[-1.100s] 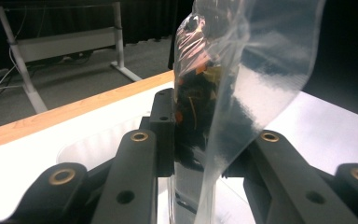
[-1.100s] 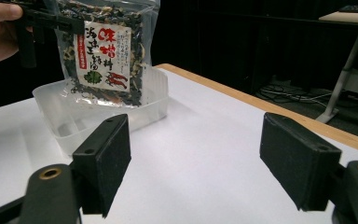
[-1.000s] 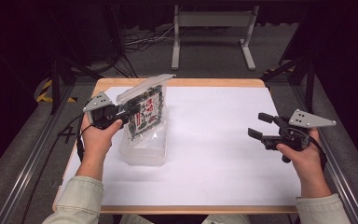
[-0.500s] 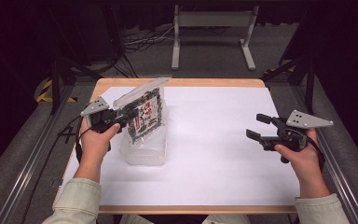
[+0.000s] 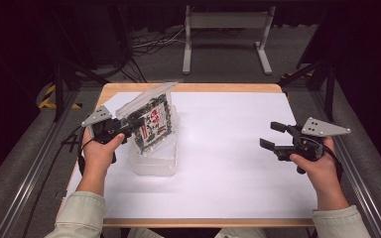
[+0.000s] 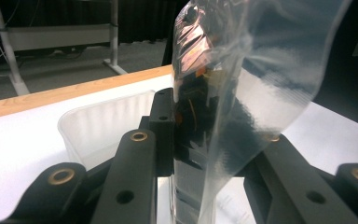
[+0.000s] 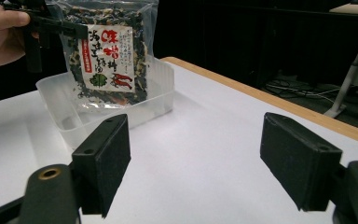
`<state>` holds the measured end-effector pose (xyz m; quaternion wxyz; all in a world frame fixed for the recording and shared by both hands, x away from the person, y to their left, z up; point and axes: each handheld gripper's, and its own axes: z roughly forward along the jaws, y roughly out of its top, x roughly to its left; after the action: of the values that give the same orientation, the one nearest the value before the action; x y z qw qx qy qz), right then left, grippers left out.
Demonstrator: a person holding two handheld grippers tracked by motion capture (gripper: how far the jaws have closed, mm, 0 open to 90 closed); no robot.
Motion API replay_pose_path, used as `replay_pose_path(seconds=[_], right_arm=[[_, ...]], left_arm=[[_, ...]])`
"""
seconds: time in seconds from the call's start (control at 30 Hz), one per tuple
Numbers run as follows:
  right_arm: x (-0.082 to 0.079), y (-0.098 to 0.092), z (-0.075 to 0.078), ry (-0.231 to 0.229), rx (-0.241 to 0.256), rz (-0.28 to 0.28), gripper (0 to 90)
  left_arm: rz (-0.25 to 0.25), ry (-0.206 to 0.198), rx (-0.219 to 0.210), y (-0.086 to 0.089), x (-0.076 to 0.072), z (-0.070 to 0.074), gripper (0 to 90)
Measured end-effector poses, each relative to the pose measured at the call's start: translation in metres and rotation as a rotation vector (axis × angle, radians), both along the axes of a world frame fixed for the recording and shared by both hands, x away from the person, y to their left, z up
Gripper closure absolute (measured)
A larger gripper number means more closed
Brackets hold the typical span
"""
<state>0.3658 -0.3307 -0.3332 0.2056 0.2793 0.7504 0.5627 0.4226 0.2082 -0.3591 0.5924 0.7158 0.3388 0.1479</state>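
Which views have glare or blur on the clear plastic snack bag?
Left gripper view: the clear plastic snack bag, pinched in the left gripper, is soft and smeared with reflections. Right gripper view: its label is sharp, own jaws blurred. High view: evenly lit white table, dark surroundings.

clear snack bag (image 5: 153, 125) upright, over plastic tub (image 5: 155, 159)

clear bag (image 5: 154, 124), red-lettered white label (image 7: 107, 58)

The snack bag (image 7: 107, 51) carries a white label with large red East Asian characters, too small to read reliably.
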Motion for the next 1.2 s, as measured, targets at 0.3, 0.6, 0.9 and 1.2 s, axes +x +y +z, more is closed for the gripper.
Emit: replay_pose_path(seconds=[0.3, 0.6, 0.9, 1.2], right_arm=[[0.000, -0.001, 0.000, 0.002, 0.003, -0.002, 24.9], [-0.005, -0.006, -0.003, 0.001, -0.004, -0.019, 23.7], [-0.014, -0.014, -0.011, 0.013, 0.002, -0.042, 23.0], [-0.022, -0.021, -0.030, 0.024, 0.035, -0.056, 22.1]], left_arm=[[0.079, -0.030, -0.059, -0.005, -0.004, 0.008, 37.0], [0.071, -0.085, 0.008, 0.000, -0.031, 0.023, 13.1], [0.061, -0.106, 0.059, 0.019, -0.074, 0.029, 11.1], [0.101, -0.090, 0.069, 0.046, -0.102, 0.010, 9.8]])
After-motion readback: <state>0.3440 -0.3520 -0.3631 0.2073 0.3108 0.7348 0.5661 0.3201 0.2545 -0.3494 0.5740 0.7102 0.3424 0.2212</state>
